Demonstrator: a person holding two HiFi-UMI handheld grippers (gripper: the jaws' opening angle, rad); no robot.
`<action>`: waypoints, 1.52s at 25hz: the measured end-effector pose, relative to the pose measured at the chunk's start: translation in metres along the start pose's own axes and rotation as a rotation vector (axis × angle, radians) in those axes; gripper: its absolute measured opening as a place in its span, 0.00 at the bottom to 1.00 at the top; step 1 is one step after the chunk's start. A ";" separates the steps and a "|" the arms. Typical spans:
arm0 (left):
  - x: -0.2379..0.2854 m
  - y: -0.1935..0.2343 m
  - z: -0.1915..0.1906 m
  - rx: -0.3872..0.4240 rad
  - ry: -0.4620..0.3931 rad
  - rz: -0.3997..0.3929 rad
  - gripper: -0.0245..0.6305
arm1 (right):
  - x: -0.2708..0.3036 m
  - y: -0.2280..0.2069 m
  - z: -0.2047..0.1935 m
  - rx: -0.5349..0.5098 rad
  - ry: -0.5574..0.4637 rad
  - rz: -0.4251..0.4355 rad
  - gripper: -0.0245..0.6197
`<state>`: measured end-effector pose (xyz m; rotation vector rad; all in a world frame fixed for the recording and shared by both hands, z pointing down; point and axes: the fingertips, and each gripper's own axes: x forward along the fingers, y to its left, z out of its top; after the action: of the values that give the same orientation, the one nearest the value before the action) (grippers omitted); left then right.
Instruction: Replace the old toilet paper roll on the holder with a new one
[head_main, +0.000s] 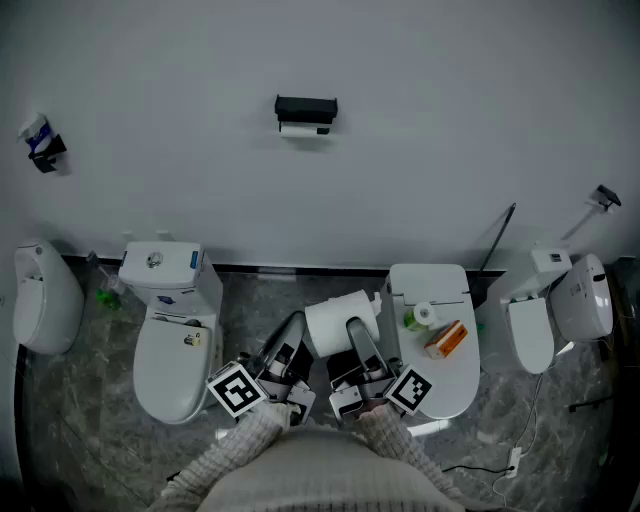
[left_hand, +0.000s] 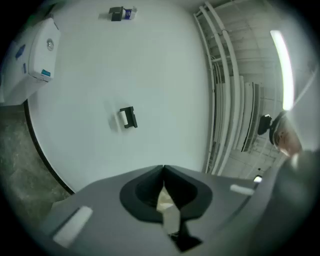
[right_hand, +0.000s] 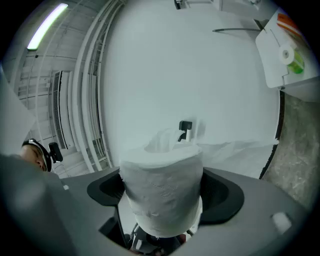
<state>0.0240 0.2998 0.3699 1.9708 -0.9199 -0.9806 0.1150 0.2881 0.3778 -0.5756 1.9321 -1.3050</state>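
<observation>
A black holder (head_main: 306, 106) is fixed high on the white wall, with the old white roll (head_main: 303, 130) under its cover. It also shows small as the holder (left_hand: 128, 117) in the left gripper view and the holder (right_hand: 185, 129) in the right gripper view. My right gripper (head_main: 346, 326) is shut on a full new toilet paper roll (head_main: 338, 318), which stands on end as the roll (right_hand: 162, 192) between the wide jaws. My left gripper (head_main: 296, 323) is shut beside it. A pale strip (left_hand: 166, 207) lies behind its closed tips; what it is I cannot tell.
A white toilet (head_main: 175, 340) stands at the left. A closed toilet (head_main: 440, 385) at the right carries a small roll (head_main: 424, 313), a green item (head_main: 410, 321) and an orange pack (head_main: 446, 340). More fixtures flank both sides. A cable (head_main: 515, 455) lies on the floor.
</observation>
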 end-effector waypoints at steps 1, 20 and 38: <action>0.001 0.001 -0.001 0.002 -0.002 0.005 0.05 | 0.000 -0.002 0.003 -0.002 -0.001 -0.001 0.71; 0.056 0.080 0.027 -0.046 -0.010 0.089 0.05 | 0.052 -0.071 0.062 0.032 -0.065 -0.076 0.71; 0.217 0.202 0.152 -0.045 0.108 0.129 0.05 | 0.253 -0.150 0.151 0.039 -0.164 -0.076 0.71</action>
<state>-0.0612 -0.0205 0.4031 1.8831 -0.9432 -0.8073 0.0647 -0.0375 0.4020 -0.7199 1.7623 -1.2983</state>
